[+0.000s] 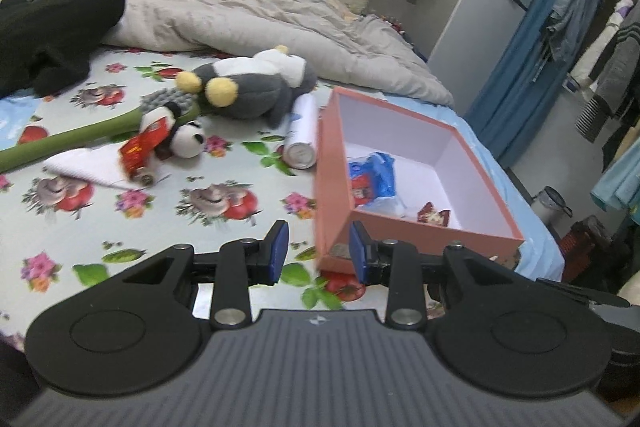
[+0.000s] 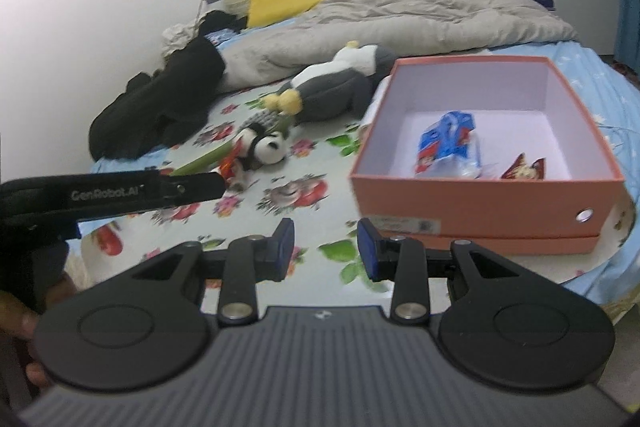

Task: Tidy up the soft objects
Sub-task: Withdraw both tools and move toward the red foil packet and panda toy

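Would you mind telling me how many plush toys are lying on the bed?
2: a grey penguin near the duvet, and a small panda just in front of it. Others may be hidden.

Black gripper [image 1: 318,253] linkages, silver screws, blue-padded fingers [image 1: 279,251], ribbed grey body.

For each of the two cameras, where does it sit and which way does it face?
Left wrist: on the left gripper, facing the bed's panda plush and pink box; own empty gripper shows.
Right wrist: on the right gripper, facing the box front; left gripper's side and a hand show.
Shared: panda, box, penguin plush.
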`<state>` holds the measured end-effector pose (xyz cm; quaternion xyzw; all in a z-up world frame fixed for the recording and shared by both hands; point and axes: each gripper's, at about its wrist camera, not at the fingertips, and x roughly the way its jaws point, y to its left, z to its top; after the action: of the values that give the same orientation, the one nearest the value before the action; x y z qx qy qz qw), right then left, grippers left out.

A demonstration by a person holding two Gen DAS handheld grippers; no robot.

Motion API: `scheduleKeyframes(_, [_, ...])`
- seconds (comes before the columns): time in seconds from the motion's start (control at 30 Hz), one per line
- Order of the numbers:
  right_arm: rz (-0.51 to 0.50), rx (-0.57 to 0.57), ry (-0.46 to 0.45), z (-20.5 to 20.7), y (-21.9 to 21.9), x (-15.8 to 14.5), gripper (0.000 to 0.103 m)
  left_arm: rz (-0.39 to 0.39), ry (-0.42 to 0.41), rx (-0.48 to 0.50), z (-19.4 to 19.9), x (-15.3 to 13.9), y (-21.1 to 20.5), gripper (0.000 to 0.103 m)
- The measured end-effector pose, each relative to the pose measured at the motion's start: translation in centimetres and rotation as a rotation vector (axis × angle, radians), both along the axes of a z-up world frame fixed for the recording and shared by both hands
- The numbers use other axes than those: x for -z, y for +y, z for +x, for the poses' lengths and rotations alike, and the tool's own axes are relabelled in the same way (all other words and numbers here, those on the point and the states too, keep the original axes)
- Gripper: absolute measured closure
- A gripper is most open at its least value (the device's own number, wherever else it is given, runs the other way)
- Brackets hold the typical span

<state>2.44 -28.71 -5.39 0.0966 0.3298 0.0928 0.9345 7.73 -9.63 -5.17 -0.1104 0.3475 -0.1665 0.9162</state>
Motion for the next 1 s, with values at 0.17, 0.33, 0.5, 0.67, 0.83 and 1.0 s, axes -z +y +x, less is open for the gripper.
scheduleKeyframes(0.17, [-0.012,-0.059,-0.017,-0.8,1.9,0.5,0.065,-0.002,-0.009,-0.051,-1.7,0.5,2.0,0.063])
scheduleKeyframes(0.33, [-0.014,-0.094,-0.021,-0.8,3.2,0.7,0.065,-0.010,-0.009,-0.099,-2.9,0.9,4.2,0.059])
scheduleKeyframes(0.5, [-0.016,-0.110,-0.027,0.6,4.3,0.7,0.065,-0.014,0.001,-0.147,-2.8,1.3,6.4,0.056])
scheduleKeyframes(0.67, [-0.008,-0.121,-0.021,2.7,5.4,0.9,0.065,-0.003,0.016,-0.172,-2.1,2.0,8.1,0.054])
scheduleKeyframes(0.83, [-0.002,-0.124,-0.006,4.9,5.8,1.0,0.065,0.000,0.026,-0.200,-1.3,2.6,9.7,0.054])
scheduleKeyframes(1.0, [0.005,-0.120,-0.010,6.9,5.9,1.1,0.065,-0.006,0.035,-0.215,0.1,3.8,10.6,0.054])
